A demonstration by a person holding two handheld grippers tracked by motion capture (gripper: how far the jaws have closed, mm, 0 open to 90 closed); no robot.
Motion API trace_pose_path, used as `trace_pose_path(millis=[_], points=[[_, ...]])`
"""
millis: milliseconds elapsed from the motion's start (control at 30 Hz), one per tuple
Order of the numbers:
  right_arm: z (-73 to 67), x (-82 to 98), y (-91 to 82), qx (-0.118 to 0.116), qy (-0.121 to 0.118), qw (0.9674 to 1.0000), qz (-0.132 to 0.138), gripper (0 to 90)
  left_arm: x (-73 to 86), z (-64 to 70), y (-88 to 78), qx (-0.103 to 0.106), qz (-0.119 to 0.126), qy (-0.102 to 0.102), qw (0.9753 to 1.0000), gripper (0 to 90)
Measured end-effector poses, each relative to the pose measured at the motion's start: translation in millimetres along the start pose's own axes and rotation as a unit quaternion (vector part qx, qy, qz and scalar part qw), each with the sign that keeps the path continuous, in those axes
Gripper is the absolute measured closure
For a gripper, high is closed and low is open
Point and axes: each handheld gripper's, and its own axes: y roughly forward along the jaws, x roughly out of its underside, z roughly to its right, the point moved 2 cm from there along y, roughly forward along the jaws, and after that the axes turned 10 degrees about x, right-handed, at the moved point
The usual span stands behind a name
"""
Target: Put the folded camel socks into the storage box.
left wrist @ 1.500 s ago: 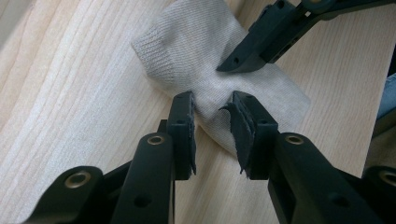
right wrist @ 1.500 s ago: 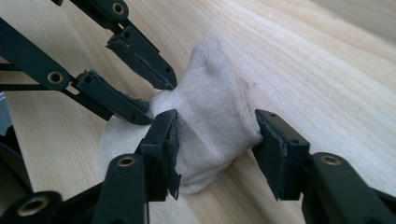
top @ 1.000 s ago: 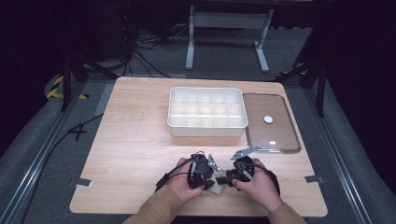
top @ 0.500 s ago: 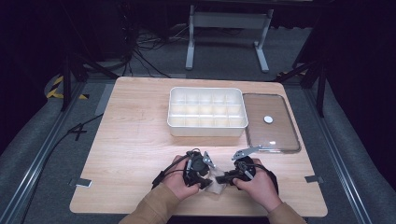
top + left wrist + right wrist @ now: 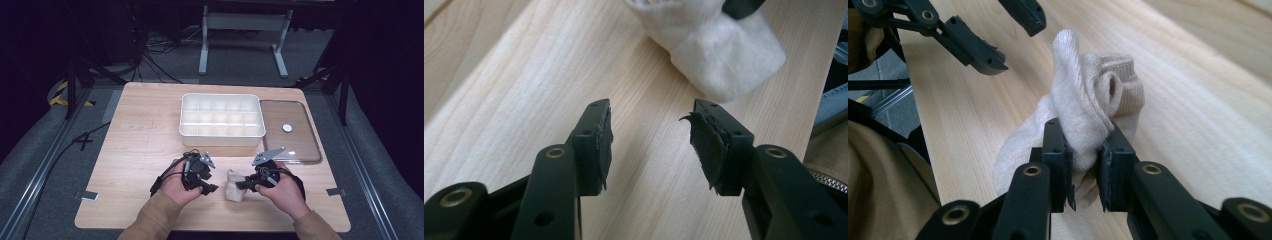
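The right gripper (image 5: 1083, 175) had its jaws clamped on a beige sock (image 5: 1088, 115), bunched and rolled, near the front edge of the tabletop (image 5: 145, 145). The left gripper (image 5: 651, 145), just beside the sock, had just been opening its jaws, with nothing between them. The sock looked soft, light and limp, likely to sag and unroll wherever unsupported; the thick rolled cuff seemed the best place to pinch. The white compartment tray (image 5: 221, 117) stood well apart.
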Motion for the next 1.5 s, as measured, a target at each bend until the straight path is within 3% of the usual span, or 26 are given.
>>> trace_pose_path(millis=[133, 333, 400, 433, 600, 667, 800, 1033, 1233, 1500], points=[[4.7, -6.4, -7.3, 0.008, 0.001, 0.9999, 0.009, 77.2, -1.3, 3.2, -0.2, 0.008, 0.0, 0.003, 1.0, 54.2], [8.5, -13.1, -13.9, 0.019, 0.009, 0.9996, 0.019, 77.1, -2.7, 5.6, -0.4, 0.002, -0.001, 0.01, 0.9999, 54.6], [8.0, -13.4, -13.3, 0.018, 0.008, 0.9996, 0.021, 77.1, -4.9, 7.4, -0.3, 0.007, 0.011, 0.021, 0.9997, 53.2], [5.3, -13.8, -10.5, 0.015, 0.005, 0.9996, 0.024, 77.1, -7.7, 10.1, 3.5, 0.016, 0.015, 0.037, 0.9991, 51.7], [-3.4, -15.1, -3.1, 0.006, -0.002, 0.9997, 0.022, 77.1, -10.9, 16.9, 16.5, 0.032, -0.01, 0.046, 0.9984, 48.4], [-5.8, -16.6, -1.1, 0.004, -0.003, 0.9998, 0.019, 77.1, -11.4, 17.3, 19.5, 0.029, -0.017, 0.052, 0.9981, 47.9], [-4.5, -19.3, -2.0, 0.008, -0.004, 0.9997, 0.023, 77.1, -9.7, 14.3, 14.1, 0.024, -0.012, 0.045, 0.9986, 47.7], [9.1, -25.3, -17.8, 0.024, 0.008, 0.9991, 0.035, 77.1, -1.7, 3.9, -4.6, 0.006, 0.002, 0.018, 0.9998, 47.9], [26.5, -32.4, -31.0, 0.048, 0.015, 0.9981, 0.037, 77.1, 9.8, -4.6, -23.7, -0.022, 0.01, 0.002, 0.9997, 47.9], [52.5, -41.9, -45.6, 0.077, 0.027, 0.9957, 0.044, 77.0, 29.7, -11.8, -44.9, -0.044, 0.024, -0.024, 0.9984, 47.9]])
